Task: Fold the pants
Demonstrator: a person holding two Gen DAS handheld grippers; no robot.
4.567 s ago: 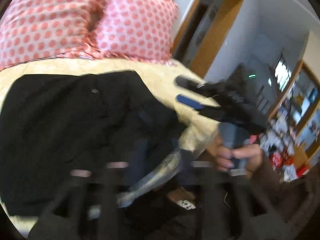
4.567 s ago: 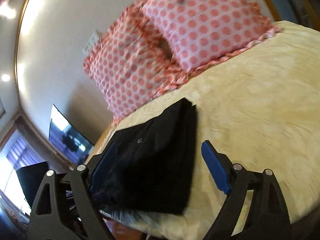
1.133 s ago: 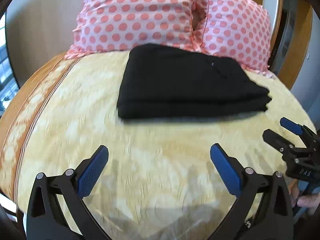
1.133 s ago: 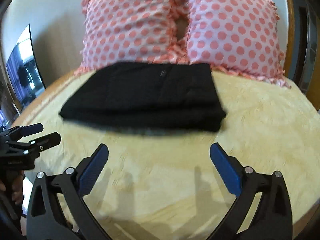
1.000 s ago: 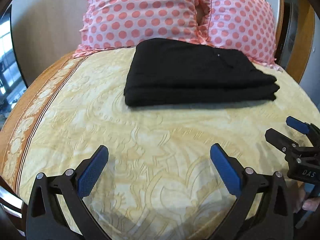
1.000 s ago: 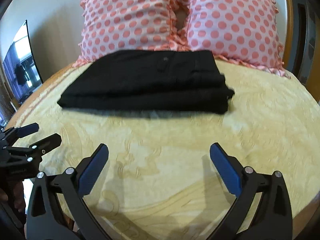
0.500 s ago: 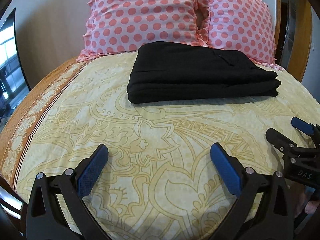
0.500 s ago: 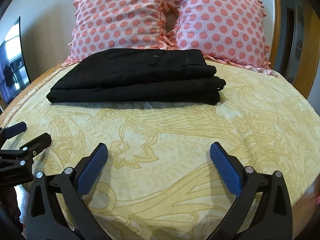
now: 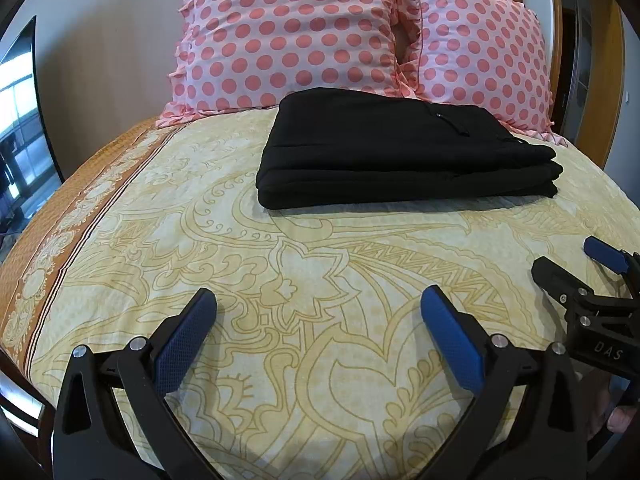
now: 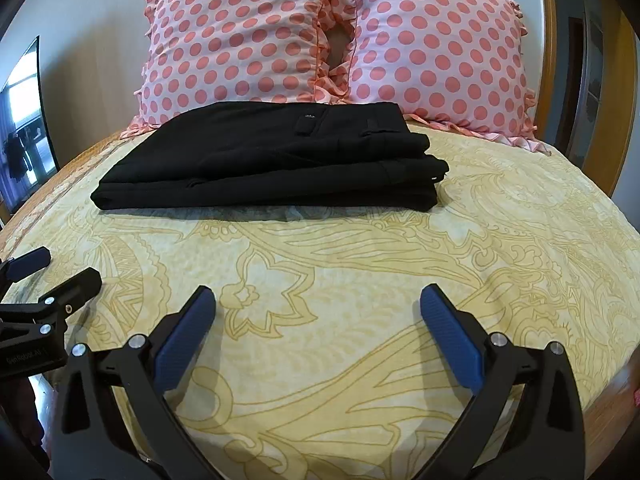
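Note:
The black pants (image 9: 400, 152) lie folded in a flat stack on the yellow patterned bedspread (image 9: 280, 280), just in front of the pillows; they also show in the right wrist view (image 10: 276, 160). My left gripper (image 9: 318, 320) is open and empty, low over the near part of the bed, well short of the pants. My right gripper (image 10: 316, 320) is open and empty at the same distance. Each gripper shows at the other view's edge: the right one (image 9: 576, 268) and the left one (image 10: 56, 272).
Two pink polka-dot pillows (image 10: 328, 40) lean against the wall behind the pants. An orange border (image 9: 60, 232) runs along the bed's left side. A wooden door frame (image 9: 616, 80) stands at the right, and a dark screen (image 10: 24, 120) at the left.
Both grippers have swung from a tilted close view of the pants to a level spot near the bed's front edge. In the last second they lowered a little. The pants have not moved.

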